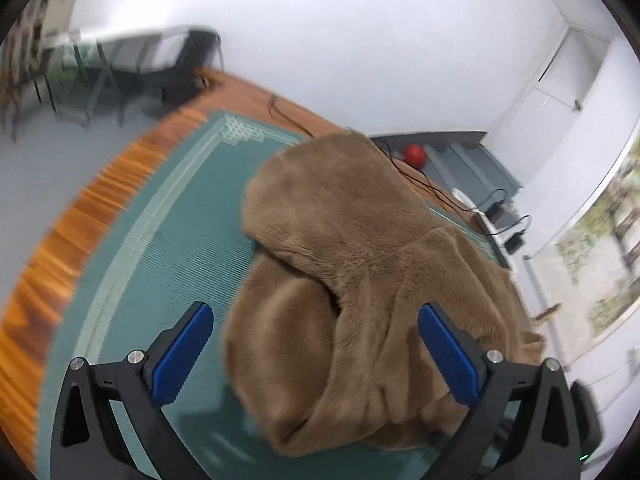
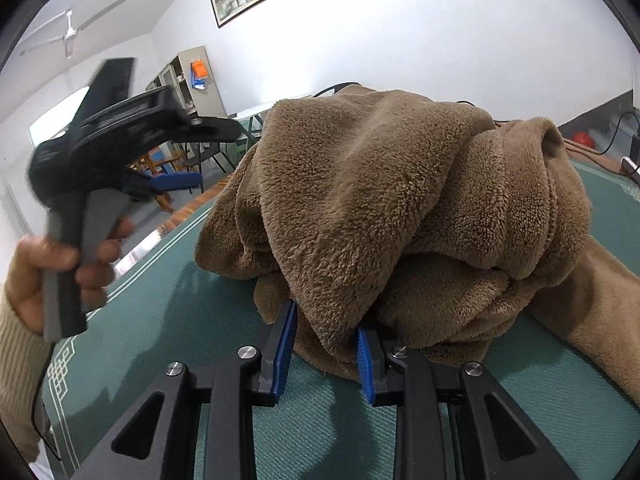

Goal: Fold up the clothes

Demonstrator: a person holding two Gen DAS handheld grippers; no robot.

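A brown fleece garment lies bunched on a green mat in the left wrist view. My left gripper hangs above its near end, open, with blue pads wide apart and not touching the cloth. In the right wrist view the brown fleece garment is heaped up, and my right gripper is shut on a thick fold at its near lower edge. The left gripper's body shows blurred at the left of that view, held by a person's hand; its fingertips are hidden there.
The green mat covers a wooden table edge. Black cables and a power strip lie at the far side, near a red ball. Chairs and a glass table stand beyond.
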